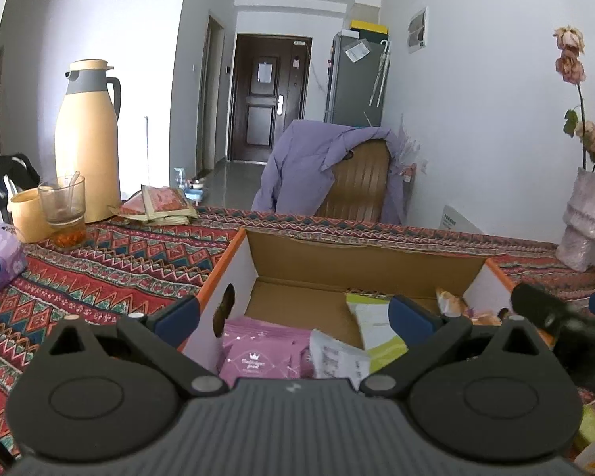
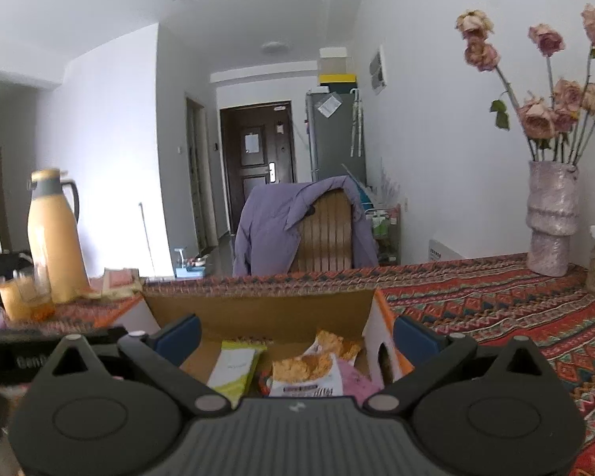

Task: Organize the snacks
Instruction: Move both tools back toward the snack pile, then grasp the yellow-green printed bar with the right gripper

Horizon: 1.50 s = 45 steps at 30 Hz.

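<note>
An open cardboard box [image 1: 369, 261] with white and orange sides sits on the patterned tablecloth; it also shows in the right wrist view [image 2: 258, 309]. Inside lie pink packets [image 1: 258, 353], a green and white packet [image 1: 373, 325], a white packet [image 1: 333, 353] and an orange snack bag [image 2: 309, 365]. My left gripper [image 1: 293, 309] is open and empty, its fingers astride the box's left wall. My right gripper [image 2: 295, 333] is open and empty over the box's right part, and its dark body shows in the left wrist view [image 1: 555, 321].
A yellow thermos [image 1: 87, 139], a glass [image 1: 63, 210], a yellow cup [image 1: 27, 214] and red packets [image 1: 158, 202] stand at the table's far left. A purple tissue pack [image 1: 0, 261] lies left. A vase of dried roses [image 2: 551, 218] stands right. A chair with a purple jacket [image 1: 329, 166] is behind the table.
</note>
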Motion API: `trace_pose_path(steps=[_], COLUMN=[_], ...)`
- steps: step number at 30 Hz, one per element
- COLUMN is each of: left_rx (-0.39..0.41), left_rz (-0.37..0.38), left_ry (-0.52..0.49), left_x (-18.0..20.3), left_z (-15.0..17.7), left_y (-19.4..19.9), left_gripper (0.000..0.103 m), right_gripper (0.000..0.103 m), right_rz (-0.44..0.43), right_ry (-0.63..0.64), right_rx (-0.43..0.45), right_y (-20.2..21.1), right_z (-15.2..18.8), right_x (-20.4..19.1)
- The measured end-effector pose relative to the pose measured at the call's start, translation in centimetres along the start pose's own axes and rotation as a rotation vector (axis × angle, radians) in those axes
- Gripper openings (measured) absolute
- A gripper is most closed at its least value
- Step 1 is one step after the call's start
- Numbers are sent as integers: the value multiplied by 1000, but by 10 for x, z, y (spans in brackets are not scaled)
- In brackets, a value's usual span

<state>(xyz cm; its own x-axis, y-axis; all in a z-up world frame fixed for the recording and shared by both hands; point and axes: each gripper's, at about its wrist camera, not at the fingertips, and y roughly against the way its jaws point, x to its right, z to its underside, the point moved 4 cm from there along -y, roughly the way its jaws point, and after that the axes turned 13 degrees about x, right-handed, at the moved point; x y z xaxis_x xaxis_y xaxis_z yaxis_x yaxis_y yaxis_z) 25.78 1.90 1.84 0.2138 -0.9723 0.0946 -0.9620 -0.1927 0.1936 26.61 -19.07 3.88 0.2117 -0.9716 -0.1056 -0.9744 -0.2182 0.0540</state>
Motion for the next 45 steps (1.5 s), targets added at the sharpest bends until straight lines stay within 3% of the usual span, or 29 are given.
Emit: trace_pose_path(steps=[6,15,28,45], left_rx=[30,37,-4,-87], left_rz=[23,27,-23,-41], left_ry=[0,-46,-84,-92], left_x=[1,-6,-37,-50], left_z=[-19,-14,10,43], left_y=[32,83,136,155], left_gripper=[103,103,103,103], right_gripper=[103,103,103,103], right_rz=[-3,-11,1,35], right_ry=[4,39,62,111], right_rx=[44,50,-63,-181], right_y=[32,78,126,153], right_z=[-27,-29,8,38], right_x=[3,7,20,49])
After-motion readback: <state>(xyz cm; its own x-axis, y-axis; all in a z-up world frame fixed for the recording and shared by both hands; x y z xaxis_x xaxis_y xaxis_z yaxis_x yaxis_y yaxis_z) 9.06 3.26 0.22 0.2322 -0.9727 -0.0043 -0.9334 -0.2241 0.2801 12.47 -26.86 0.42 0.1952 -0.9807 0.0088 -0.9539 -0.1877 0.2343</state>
